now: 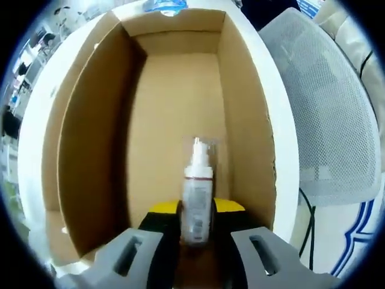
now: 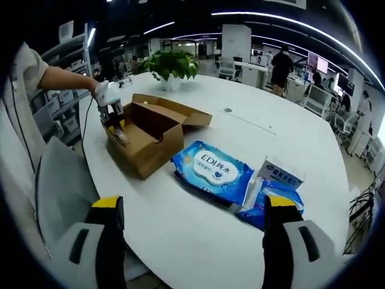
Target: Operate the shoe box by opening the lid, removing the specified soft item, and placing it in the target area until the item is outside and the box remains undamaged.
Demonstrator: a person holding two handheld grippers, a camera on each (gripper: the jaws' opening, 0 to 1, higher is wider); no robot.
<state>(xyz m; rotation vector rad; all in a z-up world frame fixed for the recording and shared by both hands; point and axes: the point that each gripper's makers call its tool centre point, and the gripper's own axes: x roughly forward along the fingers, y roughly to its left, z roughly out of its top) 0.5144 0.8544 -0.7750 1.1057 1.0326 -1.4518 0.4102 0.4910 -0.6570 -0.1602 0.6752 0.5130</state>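
**Bottle gripped at box mouth; placement outstanding**

Lid of shoe box [image 2: 146, 137] was already folded open. Left gripper [image 1: 197, 220] was clenched on a small spray bottle [image 1: 197, 198], held above the bare cardboard floor, between the side walls. Right gripper [image 2: 194, 208] hung released, jaws wide apart, over the white table [image 2: 180, 235]. Judged: opening done, removal under way, set-down left. Box walls stood close either side of the bottle; wipes pack [image 2: 212, 169] lay just beside the box, with bare tabletop nearer the right gripper.

Bright overhead strip lighting, fisheye-warped, soft edges.
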